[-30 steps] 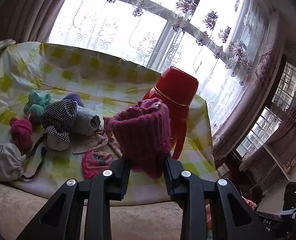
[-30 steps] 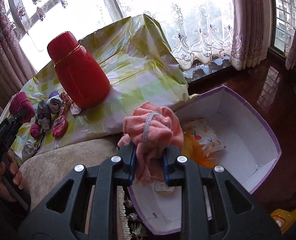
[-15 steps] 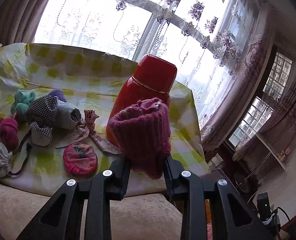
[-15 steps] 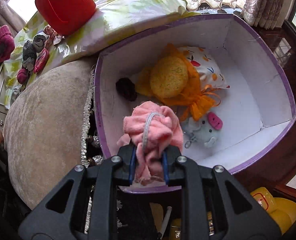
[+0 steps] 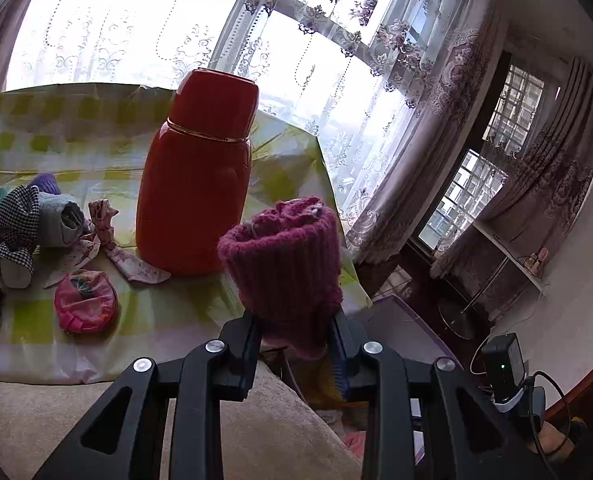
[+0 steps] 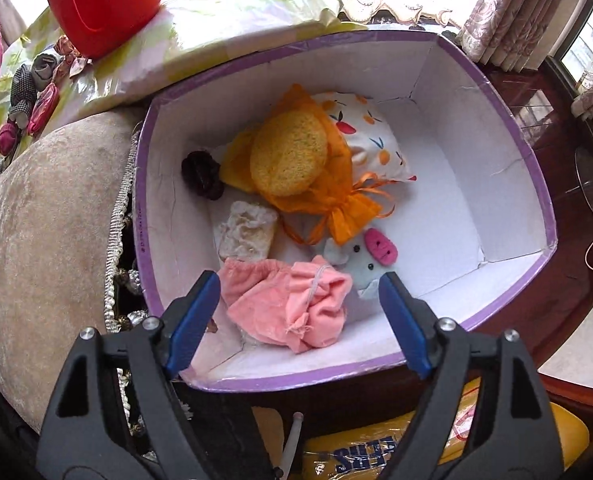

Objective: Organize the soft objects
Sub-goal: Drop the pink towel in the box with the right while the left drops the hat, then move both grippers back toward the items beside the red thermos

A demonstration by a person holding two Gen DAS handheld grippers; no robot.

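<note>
Item: maroon knitted piece (image 5: 284,268), centre frame, pinched at its lower end in the left tongs (image 5: 296,344). Likely light, squashy, non-slip.
Item: pink pouch (image 6: 292,304), lower centre, inside purple-rimmed box (image 6: 536,184); right tongs (image 6: 300,312) opening, pads clear.

Across the upper left of the left wrist view we see a wide window (image 5: 108,44) blazing with daylight behind a sheer lace curtain (image 5: 328,52) stitched with purple flowers. Heavier mauve drapes (image 5: 536,168) hang at the right of that frame beside a smaller barred window (image 5: 464,196), with a pale wall (image 5: 584,280) at the far right. In the right wrist view we find dark glossy wooden floor (image 6: 536,92) at the upper right and a beige velvety sofa arm (image 6: 44,216) along the left.
</note>
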